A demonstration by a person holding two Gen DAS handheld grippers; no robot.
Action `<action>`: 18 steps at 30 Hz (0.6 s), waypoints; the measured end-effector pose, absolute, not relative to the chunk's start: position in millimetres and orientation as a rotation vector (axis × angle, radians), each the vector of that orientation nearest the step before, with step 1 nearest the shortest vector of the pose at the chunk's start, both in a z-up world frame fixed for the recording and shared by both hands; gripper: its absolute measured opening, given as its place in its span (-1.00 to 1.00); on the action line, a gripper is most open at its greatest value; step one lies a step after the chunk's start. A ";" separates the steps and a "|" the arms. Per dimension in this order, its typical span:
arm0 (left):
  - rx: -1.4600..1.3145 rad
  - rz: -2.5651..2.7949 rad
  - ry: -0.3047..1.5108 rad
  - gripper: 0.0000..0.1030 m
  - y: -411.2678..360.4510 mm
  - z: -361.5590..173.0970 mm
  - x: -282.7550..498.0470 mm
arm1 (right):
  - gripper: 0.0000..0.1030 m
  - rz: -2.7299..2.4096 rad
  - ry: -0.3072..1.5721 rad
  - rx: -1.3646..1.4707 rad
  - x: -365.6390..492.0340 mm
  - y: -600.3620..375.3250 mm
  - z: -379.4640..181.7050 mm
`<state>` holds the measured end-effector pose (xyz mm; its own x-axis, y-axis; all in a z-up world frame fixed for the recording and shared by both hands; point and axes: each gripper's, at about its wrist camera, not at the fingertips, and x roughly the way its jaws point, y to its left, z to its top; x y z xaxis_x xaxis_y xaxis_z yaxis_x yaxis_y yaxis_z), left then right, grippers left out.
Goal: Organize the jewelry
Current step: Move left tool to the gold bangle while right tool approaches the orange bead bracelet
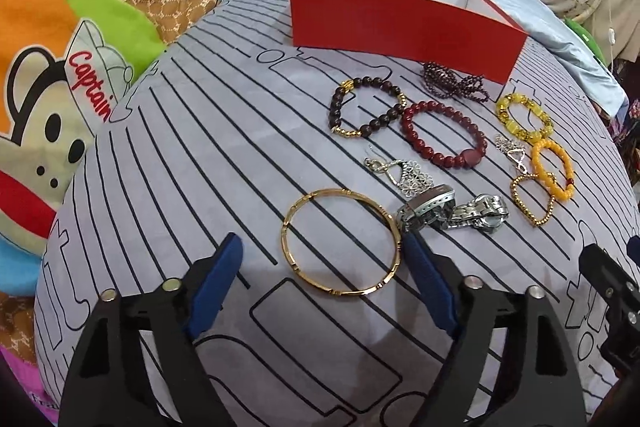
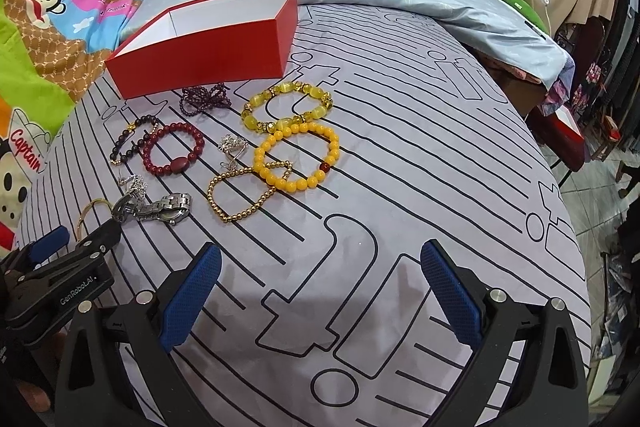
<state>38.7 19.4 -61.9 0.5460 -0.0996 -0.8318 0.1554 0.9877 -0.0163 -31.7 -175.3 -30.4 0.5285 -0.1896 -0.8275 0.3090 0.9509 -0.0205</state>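
— That gold bangle [image 1: 341, 242] lying on the bed [image 1: 192, 155], near its front edge: how would it take a grip, do you think?

— It looks like stiff metal, thin and smooth, so probably light but slippery. I'd pinch it across the rim, one pad inside the ring and one outside, rather than squeeze the whole hoop.

— And the left tongs [image 1: 324, 287]?

— Apart, straddling it. One blue pad sits just at the bangle's rim on the watch side, the other stands clear of it. Nothing is clamped yet.

— The watch [image 1: 448, 207] lies very close there.

— Just beside it, and a silver trinket [image 1: 396, 173] behind that. A careless close could catch the watch strap too, I'd judge.

— The right tongs [image 2: 320, 291]?

— Spread wide over bare bedcover, holding nothing. The bead bracelets lie further back, and the red box [image 1: 400, 23] sits towards the far edge, open-topped.
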 end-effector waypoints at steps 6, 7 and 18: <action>0.049 -0.180 0.972 0.13 17.8 -58.2 38.6 | 0.87 -0.289 0.967 0.135 -28.9 -176.5 -31.0; 0.048 -0.181 0.973 0.13 18.2 -58.2 39.3 | 0.87 -0.290 0.963 0.138 -27.8 -177.8 -30.4; -0.004 -0.164 0.963 0.13 32.4 -43.8 39.6 | 0.53 -0.278 0.936 0.217 4.3 -205.0 -28.3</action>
<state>39.6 32.4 -43.8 0.5599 -0.1412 -0.8164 0.1377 0.9875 -0.0764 4.3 -205.0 -28.3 0.5618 -0.1406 -0.8152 0.3277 0.9427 0.0633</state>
